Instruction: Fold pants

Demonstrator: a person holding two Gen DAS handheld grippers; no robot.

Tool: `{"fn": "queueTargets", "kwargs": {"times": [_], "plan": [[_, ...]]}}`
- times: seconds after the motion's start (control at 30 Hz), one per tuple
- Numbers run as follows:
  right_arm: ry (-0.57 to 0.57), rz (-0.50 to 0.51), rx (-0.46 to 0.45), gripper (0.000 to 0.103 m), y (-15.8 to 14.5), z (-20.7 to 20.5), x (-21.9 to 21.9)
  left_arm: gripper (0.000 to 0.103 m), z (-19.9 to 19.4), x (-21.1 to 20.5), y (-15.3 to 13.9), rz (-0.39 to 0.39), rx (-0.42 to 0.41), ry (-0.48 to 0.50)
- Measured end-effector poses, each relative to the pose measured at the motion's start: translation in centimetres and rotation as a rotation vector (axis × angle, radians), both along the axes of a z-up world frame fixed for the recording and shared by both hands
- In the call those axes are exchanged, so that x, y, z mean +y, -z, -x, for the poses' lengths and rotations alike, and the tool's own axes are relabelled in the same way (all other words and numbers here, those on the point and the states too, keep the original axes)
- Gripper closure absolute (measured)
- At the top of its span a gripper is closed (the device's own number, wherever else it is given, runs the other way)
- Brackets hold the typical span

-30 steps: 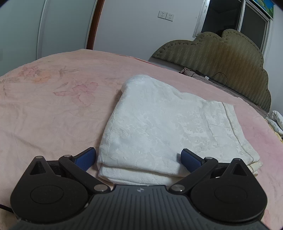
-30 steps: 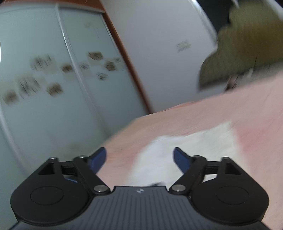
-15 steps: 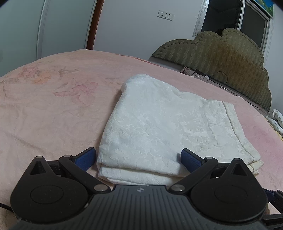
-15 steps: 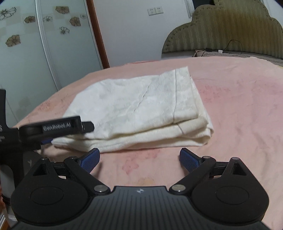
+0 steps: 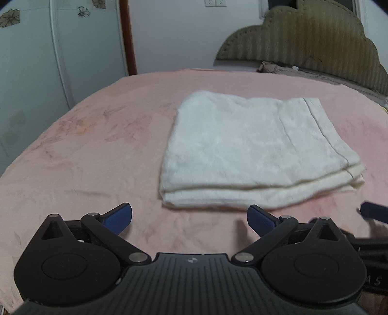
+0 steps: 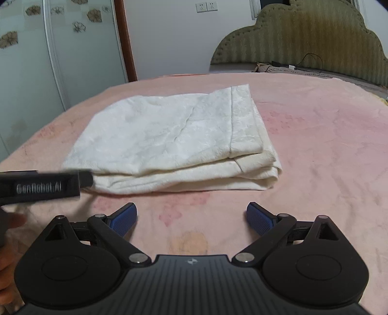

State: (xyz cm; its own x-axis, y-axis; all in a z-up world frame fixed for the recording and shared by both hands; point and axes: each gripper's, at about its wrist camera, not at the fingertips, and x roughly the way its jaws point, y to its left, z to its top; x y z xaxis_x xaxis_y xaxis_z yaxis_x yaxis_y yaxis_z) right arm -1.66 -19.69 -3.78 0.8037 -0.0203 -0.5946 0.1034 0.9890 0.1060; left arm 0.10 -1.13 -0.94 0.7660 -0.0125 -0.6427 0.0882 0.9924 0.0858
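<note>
Both claws back off the folded pants, spread wide, holding nothing.

Left claw (image 5: 189,217) sat low over the bed (image 5: 84,150), blue pads apart, aimed at the near edge of the pants (image 5: 252,145) and no longer touching the cloth; half a second before, its pads flanked that folded edge. Right claw (image 6: 191,219) likewise low and parted, over bare blanket just short of the pants (image 6: 174,140); its view barely changed. The left unit's arm showed blurred at the right view's left margin. Pants lay as a white, layered rectangle mid-bed on the pink floral blanket. Olive scalloped headboard (image 6: 300,36) behind, frosted flowered wardrobe doors (image 6: 60,48) left, wall socket (image 6: 206,6) above.
</note>
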Motion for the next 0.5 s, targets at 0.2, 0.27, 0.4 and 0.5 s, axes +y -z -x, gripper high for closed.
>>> {"fn": "queueTargets", "kwargs": {"times": [0.2,0.27,0.4,0.5], "plan": [[-0.004,-0.003,0.004,0.005,-0.3,0.5,-0.7,0.004,0.3,0.9,0.9,0.073,0.058,0.024],[0.008,-0.017,-0.007,0.005,-0.6,0.7,-1.1,0.004,0.8,0.7,0.9,0.042,0.052,0.027],[0.018,0.000,0.000,0.005,-1.1,0.9,-1.1,0.002,1.4,0.7,0.8,0.033,0.058,0.034],[0.010,0.019,0.029,0.005,-1.2,1.0,-0.7,0.002,1.6,0.4,0.6,0.020,0.049,0.040]]}}
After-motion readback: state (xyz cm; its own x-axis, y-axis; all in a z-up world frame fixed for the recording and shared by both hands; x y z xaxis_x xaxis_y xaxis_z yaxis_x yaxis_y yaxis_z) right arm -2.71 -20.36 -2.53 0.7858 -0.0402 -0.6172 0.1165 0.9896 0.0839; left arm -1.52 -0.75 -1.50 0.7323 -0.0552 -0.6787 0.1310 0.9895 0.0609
